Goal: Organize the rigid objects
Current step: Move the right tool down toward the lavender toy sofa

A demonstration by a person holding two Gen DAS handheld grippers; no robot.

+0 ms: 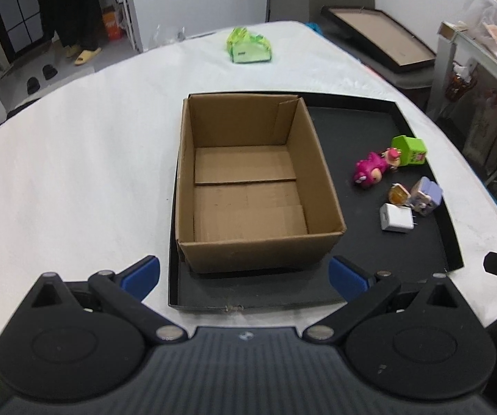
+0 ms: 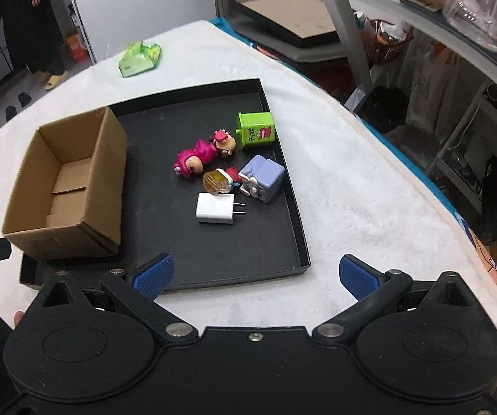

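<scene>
Gaping wide, both tools [image 1: 245, 275] [image 2: 255, 275] grip nothing; the box [image 1: 248, 238] hides the tray's [image 1: 418, 252] left floor.

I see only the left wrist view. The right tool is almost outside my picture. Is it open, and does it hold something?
Observer: The right tool is open and holds nothing. Its tips are at the near rim of the black tray.
Operator: Thank you. Is anything hidden between the amber round piece and the lilac toy?
Observer: Yes. A small red part shows between the amber round piece and the lilac toy.
</scene>
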